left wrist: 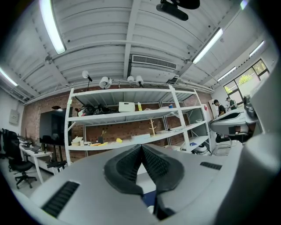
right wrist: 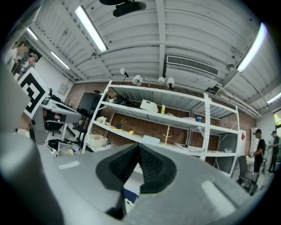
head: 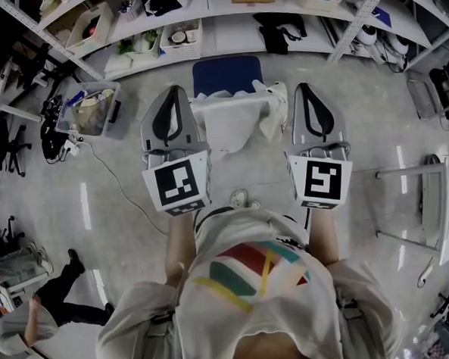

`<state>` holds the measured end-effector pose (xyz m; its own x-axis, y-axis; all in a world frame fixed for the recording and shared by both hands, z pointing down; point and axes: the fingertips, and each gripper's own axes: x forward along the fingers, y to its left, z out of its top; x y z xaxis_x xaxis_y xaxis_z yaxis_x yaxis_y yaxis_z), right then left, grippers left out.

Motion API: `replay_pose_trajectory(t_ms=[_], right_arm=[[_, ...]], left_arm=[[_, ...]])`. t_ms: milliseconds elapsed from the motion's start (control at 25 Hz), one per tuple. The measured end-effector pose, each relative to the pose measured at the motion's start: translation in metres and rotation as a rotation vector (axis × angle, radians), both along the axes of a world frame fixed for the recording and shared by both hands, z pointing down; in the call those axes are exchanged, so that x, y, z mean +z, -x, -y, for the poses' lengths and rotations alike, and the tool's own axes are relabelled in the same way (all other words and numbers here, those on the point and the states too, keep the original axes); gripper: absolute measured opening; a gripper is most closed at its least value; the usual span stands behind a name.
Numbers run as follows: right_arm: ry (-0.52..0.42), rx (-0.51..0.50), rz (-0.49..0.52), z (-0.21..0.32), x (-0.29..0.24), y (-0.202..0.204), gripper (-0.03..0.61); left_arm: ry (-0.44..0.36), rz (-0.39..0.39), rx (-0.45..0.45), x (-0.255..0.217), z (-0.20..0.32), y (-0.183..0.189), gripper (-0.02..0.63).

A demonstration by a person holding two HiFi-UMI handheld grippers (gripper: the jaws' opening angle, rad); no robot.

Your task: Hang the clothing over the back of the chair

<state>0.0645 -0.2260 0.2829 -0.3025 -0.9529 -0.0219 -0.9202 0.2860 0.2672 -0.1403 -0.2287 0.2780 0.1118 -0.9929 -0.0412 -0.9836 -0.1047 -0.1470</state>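
One garment (head: 236, 122) between left tongs (head: 175, 91), right tongs (head: 307, 88)

1. Setting: a lab or workshop, not a home.
2. White metal shelving (left wrist: 127, 116), loaded with boxes and loose parts, stood against a bare brick wall (left wrist: 127, 129).
3. Tube lights (left wrist: 52, 26) and a ceiling vent (left wrist: 153, 62) hung under a ribbed metal roof.
4. An office chair (left wrist: 19, 165) and a black screen (left wrist: 52, 127) stood at one side.
5. Polished concrete floor (head: 374, 143); a plastic bin (head: 91, 107) of cables sat on it.

No legible words or numbers, left marker (head: 178, 184) on left claw (head: 175, 91), right marker (head: 321, 181) on right claw (head: 307, 86)
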Motion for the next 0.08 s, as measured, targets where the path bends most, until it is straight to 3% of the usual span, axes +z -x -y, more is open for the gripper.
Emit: replay_pose_trajectory(t_ms=[80], right_arm=[[-0.002,-0.007,-0.009,0.0001,-0.0003,0.0020,0.005]], left_arm=[[-0.001,-0.004,0.001,-0.0002,-0.0006,0.0006,0.015]])
